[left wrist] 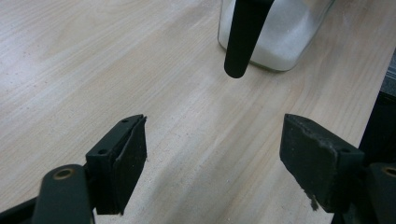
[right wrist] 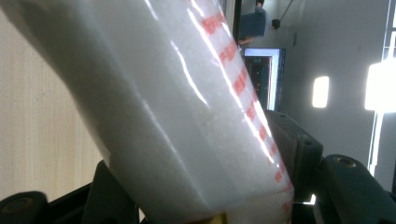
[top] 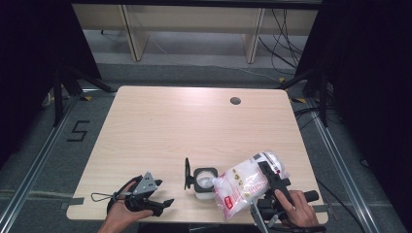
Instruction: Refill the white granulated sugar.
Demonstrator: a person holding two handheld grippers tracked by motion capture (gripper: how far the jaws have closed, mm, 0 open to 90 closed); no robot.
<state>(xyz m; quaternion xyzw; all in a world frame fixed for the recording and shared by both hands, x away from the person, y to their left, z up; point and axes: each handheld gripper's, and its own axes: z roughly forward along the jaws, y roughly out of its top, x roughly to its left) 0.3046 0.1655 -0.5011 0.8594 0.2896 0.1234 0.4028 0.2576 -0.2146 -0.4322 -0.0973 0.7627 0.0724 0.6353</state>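
Note:
A square clear jar [top: 204,180] holding white granules stands near the table's front edge, its black hinged lid [top: 187,173] flipped up on its left side. My right gripper [top: 266,173] is shut on a clear bag of white granules with red print [top: 242,187]. The bag is tilted, with its lower end leaning towards the jar's mouth. In the right gripper view the bag [right wrist: 177,107] sits between both jaws. My left gripper [top: 164,205] lies low on the table left of the jar, open with nothing in it. In the left gripper view the jar [left wrist: 280,32] and its lid [left wrist: 243,37] are just ahead.
The light wooden table [top: 160,131] has a round cable hole [top: 235,101] at the far right. Beyond it stand wooden shelf legs and loose cables on a grey floor, which bears a "5" marking [top: 77,131] at the left.

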